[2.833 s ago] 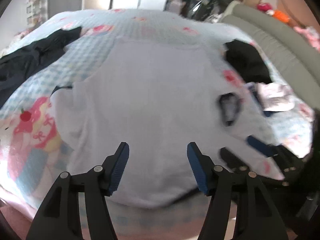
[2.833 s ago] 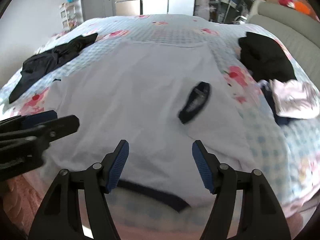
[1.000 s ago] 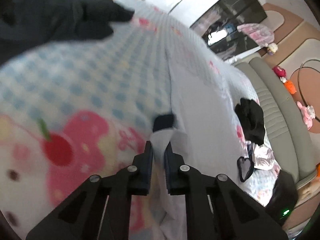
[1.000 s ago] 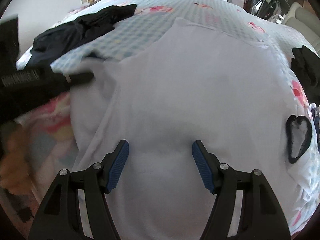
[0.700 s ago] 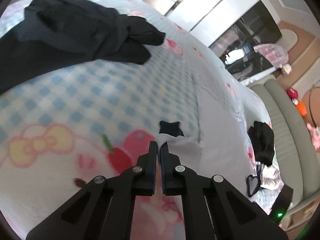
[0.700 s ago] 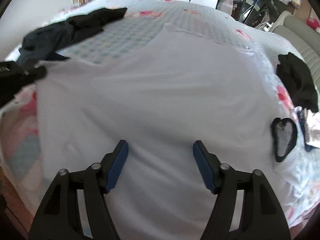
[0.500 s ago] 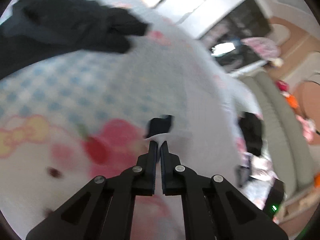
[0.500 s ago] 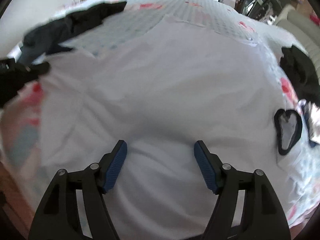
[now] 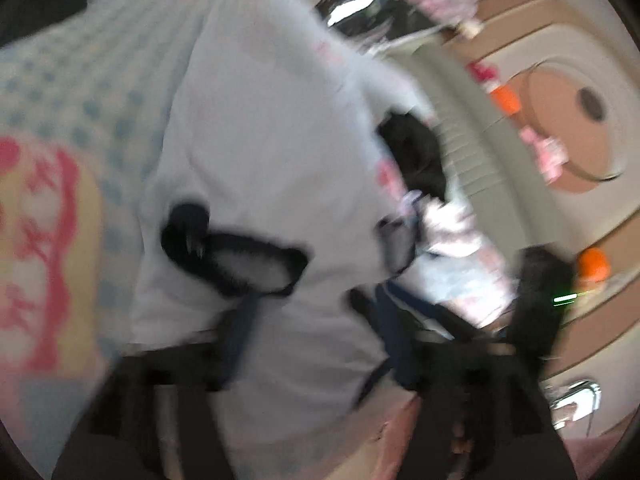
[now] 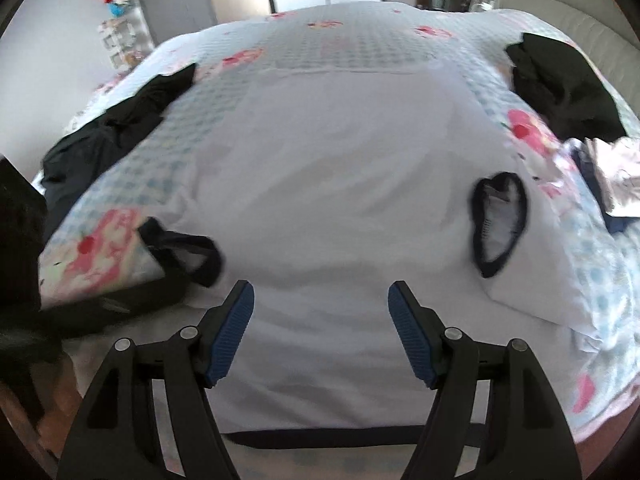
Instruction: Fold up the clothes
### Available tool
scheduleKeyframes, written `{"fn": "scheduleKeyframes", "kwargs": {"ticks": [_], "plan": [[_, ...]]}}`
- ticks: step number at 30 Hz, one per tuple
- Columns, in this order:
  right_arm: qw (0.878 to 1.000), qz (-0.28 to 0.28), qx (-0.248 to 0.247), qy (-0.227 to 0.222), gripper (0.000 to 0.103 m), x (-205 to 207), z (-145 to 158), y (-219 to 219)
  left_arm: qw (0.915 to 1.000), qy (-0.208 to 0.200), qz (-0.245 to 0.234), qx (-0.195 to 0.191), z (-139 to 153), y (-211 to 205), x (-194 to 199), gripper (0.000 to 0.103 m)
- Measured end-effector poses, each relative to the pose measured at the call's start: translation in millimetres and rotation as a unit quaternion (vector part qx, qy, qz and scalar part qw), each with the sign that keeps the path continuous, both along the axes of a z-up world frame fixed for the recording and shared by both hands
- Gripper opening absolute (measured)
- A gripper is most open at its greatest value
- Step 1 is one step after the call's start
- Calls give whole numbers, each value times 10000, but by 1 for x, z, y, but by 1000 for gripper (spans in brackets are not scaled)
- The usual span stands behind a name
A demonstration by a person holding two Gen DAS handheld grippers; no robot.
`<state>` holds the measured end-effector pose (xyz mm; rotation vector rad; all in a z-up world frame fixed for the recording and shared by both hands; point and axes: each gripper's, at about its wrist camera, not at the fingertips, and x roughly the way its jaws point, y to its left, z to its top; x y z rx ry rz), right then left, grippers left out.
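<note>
On the checked blue-and-pink bed [image 10: 360, 44], the left tool [image 9: 312, 344], blurred but seemingly released, hovers near the dark-trimmed left sleeve [image 10: 180, 252] of the soft, light white T-shirt [image 10: 340, 168], best pinched at its trimmed edges, while the right tool [image 10: 320, 332] gapes empty.

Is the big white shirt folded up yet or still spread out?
Mostly spread: the white shirt lies flat across the bed, only its sleeves turned inward.

Right wrist view looks low along the bed [image 10: 360, 40]; left view tilts rightward, blurred; both share the white shirt [image 10: 340, 168].
</note>
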<state>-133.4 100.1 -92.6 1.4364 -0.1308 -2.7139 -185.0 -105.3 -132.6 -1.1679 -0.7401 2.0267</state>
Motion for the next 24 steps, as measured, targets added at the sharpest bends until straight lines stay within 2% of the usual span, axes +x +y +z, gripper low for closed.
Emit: {"fn": "scheduleKeyframes", "kwargs": {"ticks": [2,4,5,7,9,11,17,19,22,23,24], "plan": [[9999,140,-2,1,71,-4,-3,-8,9996,136,233,79,7,-23,7,74],[9996,276,25,37,71,-9,-5,-16,9973,160,711,-58,8,-50,12,72],[9992,392,25,57,71,-11,-5,-22,9953,91,945,-176,5,-62,12,62],[9980,626,25,96,71,-15,-5,-34,9901,-65,1332,-447,-3,-81,10,52],[9940,1070,168,-134,69,-22,-14,-59,9852,-261,1466,-847,-13,-85,5,44],[9913,1140,593,-280,69,-32,-28,-74,9810,-260,1489,-1217,-17,-78,3,44],[9920,751,1000,-150,68,-49,-32,-63,9723,-61,1246,-1975,-15,-50,5,46],[9915,621,1135,-107,68,-55,-34,-60,9723,-8,1151,-2036,-15,-45,3,46],[9903,418,1328,1,68,-62,-30,-54,9783,151,879,-1872,-14,-32,-2,61],[9911,340,1287,66,68,-62,-23,-49,9775,210,794,-1945,-14,-25,-3,61],[9929,288,1150,106,68,-61,-18,-45,9730,283,702,-2181,-15,-15,-5,61]]}}
